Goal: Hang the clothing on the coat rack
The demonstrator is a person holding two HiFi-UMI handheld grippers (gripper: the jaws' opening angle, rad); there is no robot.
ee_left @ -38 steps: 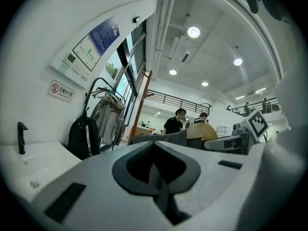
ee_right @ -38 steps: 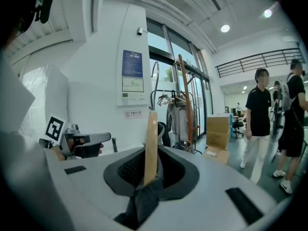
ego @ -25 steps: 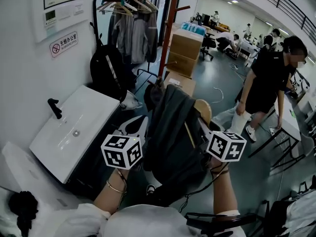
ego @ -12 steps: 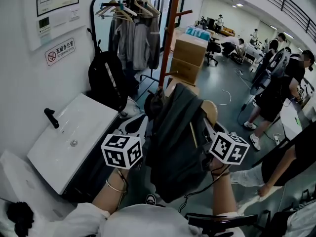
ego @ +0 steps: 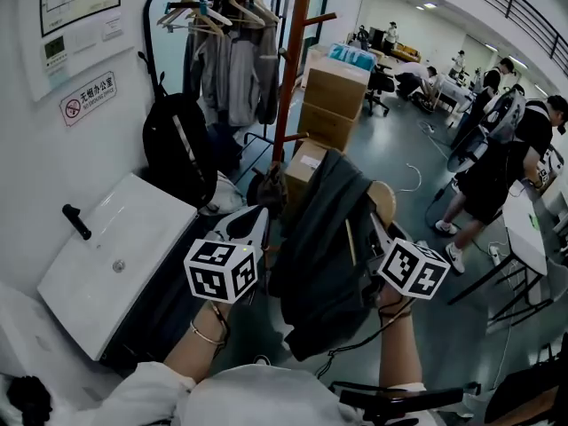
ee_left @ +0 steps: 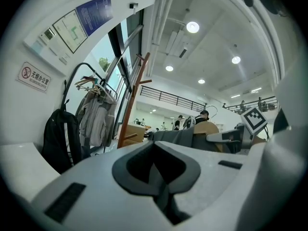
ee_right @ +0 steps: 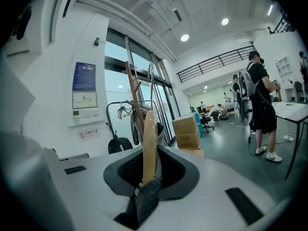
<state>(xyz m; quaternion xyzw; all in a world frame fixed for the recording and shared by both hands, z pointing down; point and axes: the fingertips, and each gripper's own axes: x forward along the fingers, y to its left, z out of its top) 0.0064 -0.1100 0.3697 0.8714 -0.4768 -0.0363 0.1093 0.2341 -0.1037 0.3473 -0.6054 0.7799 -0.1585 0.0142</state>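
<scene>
A dark grey garment (ego: 324, 247) hangs on a wooden hanger (ego: 383, 199) in front of me. My right gripper (ego: 373, 231) is shut on the hanger (ee_right: 149, 129), and a fold of the grey cloth is caught between the jaws below it. To the left of the garment, my left gripper (ego: 253, 224) has its jaws together with nothing between them (ee_left: 156, 148). The garment (ee_left: 175, 137) shows to its right. The red-brown wooden coat rack (ego: 286, 78) stands beyond the garment, its pole also in the left gripper view (ee_left: 132, 100) and right gripper view (ee_right: 134, 100).
A black clothes rail (ego: 226, 60) with hangers and grey jackets stands behind the coat rack, with a black backpack (ego: 177, 149) beside it. A white basin (ego: 115, 256) is at the left against the wall. Cardboard boxes (ego: 333, 96) are stacked beyond the rack. People (ego: 497, 167) stand at the right.
In the head view the wall, basin and rail have slid left and down. The person in black at the right has moved further off. Both grippers and the garment sit about where they were.
</scene>
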